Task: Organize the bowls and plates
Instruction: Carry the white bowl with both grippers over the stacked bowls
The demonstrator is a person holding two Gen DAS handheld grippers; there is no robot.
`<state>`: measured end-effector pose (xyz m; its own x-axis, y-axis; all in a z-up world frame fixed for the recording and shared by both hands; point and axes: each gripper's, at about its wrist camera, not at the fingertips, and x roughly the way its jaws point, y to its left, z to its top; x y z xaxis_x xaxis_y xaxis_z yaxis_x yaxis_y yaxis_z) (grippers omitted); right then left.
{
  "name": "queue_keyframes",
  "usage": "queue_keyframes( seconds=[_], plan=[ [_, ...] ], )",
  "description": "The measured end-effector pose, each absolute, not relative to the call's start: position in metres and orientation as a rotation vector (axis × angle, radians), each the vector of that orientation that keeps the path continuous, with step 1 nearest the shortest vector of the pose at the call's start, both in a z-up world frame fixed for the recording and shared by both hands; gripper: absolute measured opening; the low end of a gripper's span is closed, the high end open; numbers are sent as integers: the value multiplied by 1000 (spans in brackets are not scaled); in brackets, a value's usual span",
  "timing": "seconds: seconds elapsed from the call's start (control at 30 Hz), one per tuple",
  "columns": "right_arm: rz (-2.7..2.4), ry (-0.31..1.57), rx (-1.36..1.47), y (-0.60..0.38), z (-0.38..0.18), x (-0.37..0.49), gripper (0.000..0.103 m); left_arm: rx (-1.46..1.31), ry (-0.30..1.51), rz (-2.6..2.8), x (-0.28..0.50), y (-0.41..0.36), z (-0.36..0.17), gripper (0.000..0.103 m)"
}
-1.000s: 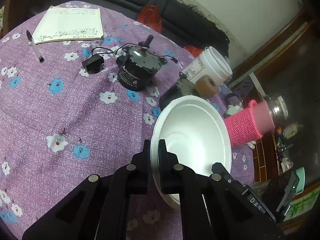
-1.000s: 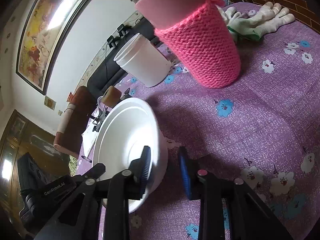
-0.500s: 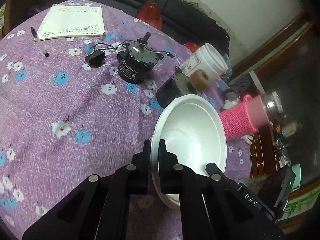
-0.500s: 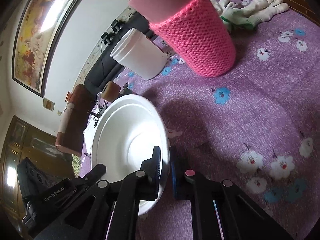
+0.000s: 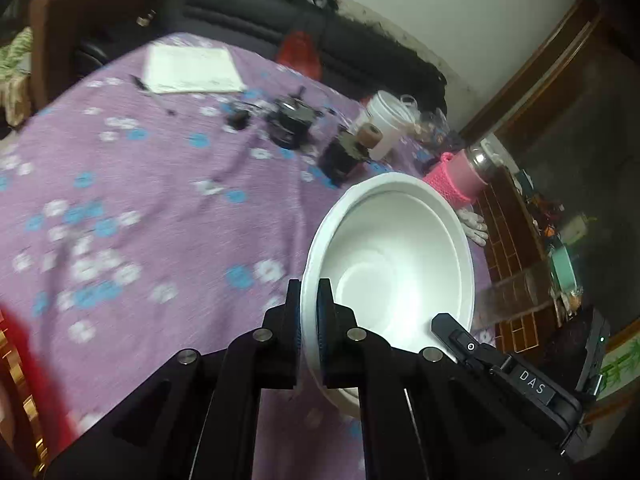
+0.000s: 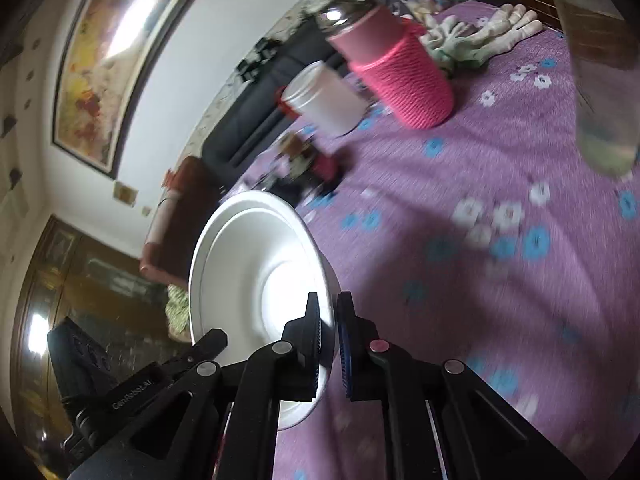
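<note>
Both the left gripper (image 5: 309, 304) and right gripper (image 6: 329, 320), now clenched on the white bowl (image 5: 396, 256), have lifted it off the surface (image 5: 160, 216) for moving.

Bowl (image 5: 394, 256) sat above tablecloth (image 5: 168, 208), rim between both grippers' jaws. Behind bowl: motor (image 5: 290, 124), tub (image 5: 386, 124), wrapped bottle (image 5: 452, 180). Notepad (image 5: 192, 69) at far edge; gloves (image 6: 476, 38) behind bottle.
</note>
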<state>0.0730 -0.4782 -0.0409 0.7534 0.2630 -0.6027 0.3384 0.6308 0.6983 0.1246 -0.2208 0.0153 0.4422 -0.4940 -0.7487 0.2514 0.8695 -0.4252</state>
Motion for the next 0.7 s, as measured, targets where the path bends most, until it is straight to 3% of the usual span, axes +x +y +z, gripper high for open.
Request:
queue_keyframes(
  seconds=[0.4,0.7],
  plan=[
    [237,782,824,-320,4,40,7,-222,849,-258,29,-44,65,6],
    [396,867,698,-186,10,44,7,-275,867,-109,1,58,44,7]
  ],
)
